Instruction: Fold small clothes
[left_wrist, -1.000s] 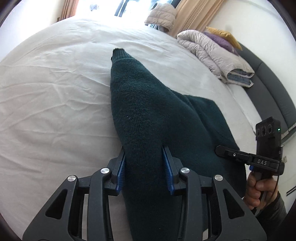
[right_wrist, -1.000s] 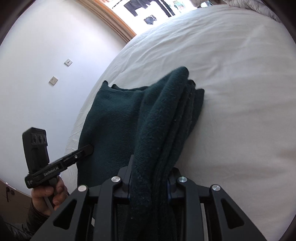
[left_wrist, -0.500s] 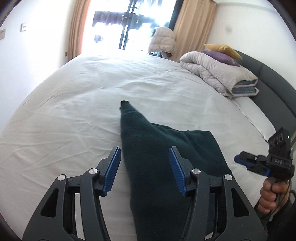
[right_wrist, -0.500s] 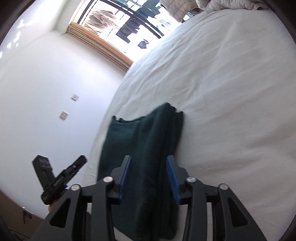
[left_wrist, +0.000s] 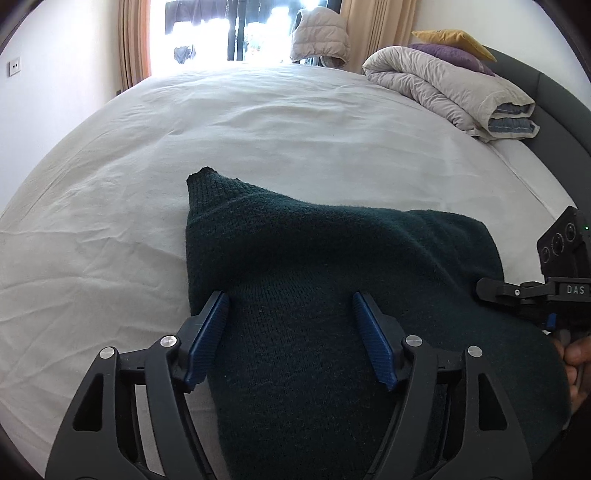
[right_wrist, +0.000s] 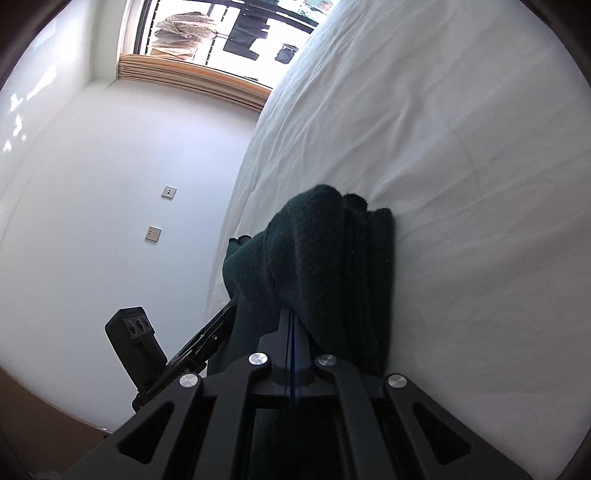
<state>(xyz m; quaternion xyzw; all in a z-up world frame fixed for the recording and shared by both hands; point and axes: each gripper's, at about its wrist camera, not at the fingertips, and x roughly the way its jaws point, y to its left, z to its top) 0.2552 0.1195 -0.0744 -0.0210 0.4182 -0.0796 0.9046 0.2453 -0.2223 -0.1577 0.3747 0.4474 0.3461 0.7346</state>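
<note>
Since the earlier frame, the left hand-held gripper (left_wrist: 290, 332) has let go of the dark green sweater (left_wrist: 332, 295): its jaws have just been opening and now stand wide, the blue pads (left_wrist: 208, 328) apart from the knit that lies between them. The right hand-held gripper (right_wrist: 293, 325) has just been closing; its pads now meet, and the sweater (right_wrist: 325, 258) hangs over and in front of its tips, no longer between them. The sweater lies folded on the white bed (left_wrist: 258, 122), near the camera. A folded duvet (left_wrist: 450, 88) sits far right.
</note>
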